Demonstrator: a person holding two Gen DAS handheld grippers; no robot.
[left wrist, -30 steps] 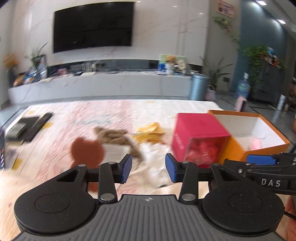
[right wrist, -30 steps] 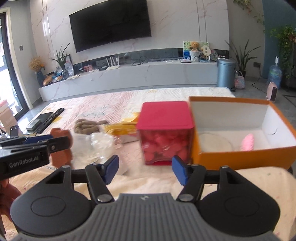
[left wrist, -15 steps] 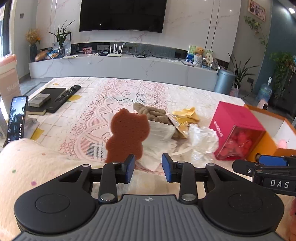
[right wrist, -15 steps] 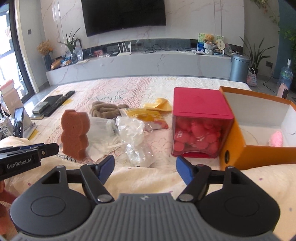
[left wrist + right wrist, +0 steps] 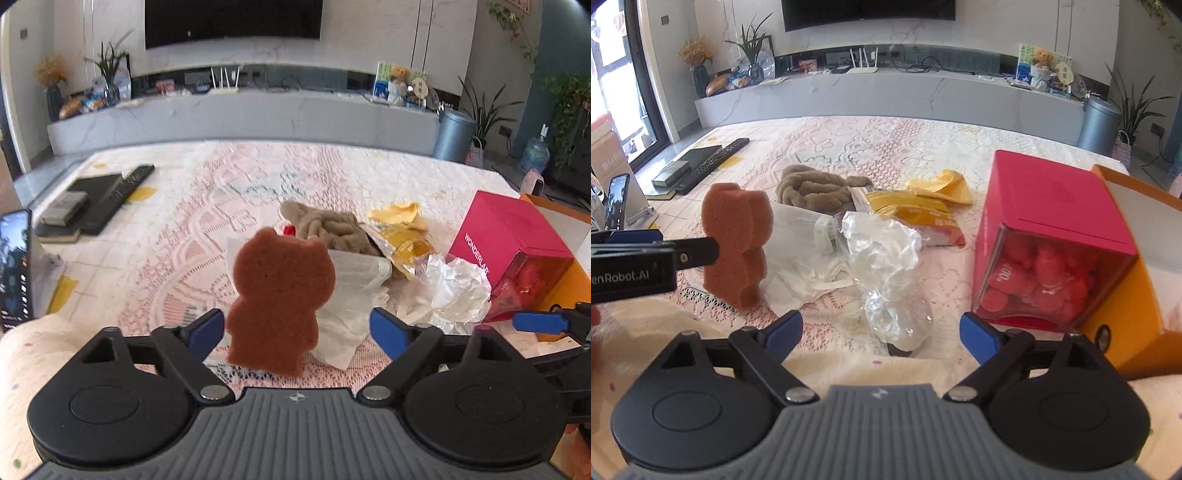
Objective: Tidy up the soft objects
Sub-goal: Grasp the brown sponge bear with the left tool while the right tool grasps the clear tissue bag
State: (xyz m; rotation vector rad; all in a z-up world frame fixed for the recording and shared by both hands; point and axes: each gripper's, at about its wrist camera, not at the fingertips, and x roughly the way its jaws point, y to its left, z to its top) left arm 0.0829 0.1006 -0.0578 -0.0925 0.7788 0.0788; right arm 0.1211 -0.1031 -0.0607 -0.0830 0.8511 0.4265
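Both jaws are opening, left gripper (image 5: 297, 328) straddling bear sponge (image 5: 279, 299) untouched, right gripper (image 5: 881, 332) empty with crumpled plastic (image 5: 886, 266) at 12 o'clock, readying pickups.

Landmark: bear-shaped sponge (image 5: 279, 301), standing upright. Lace tablecloth (image 5: 155, 258) to its left lies bare as far as the remote control (image 5: 127, 186). To its right, white paper (image 5: 798, 251), crumpled plastic bag (image 5: 886, 266) and red box (image 5: 1052, 236) obstruct passage. Behind it, a brown plush (image 5: 816, 190) blocks.

Bright daylight from the left window (image 5: 613, 74); sharp centre, fisheye-bent edges.
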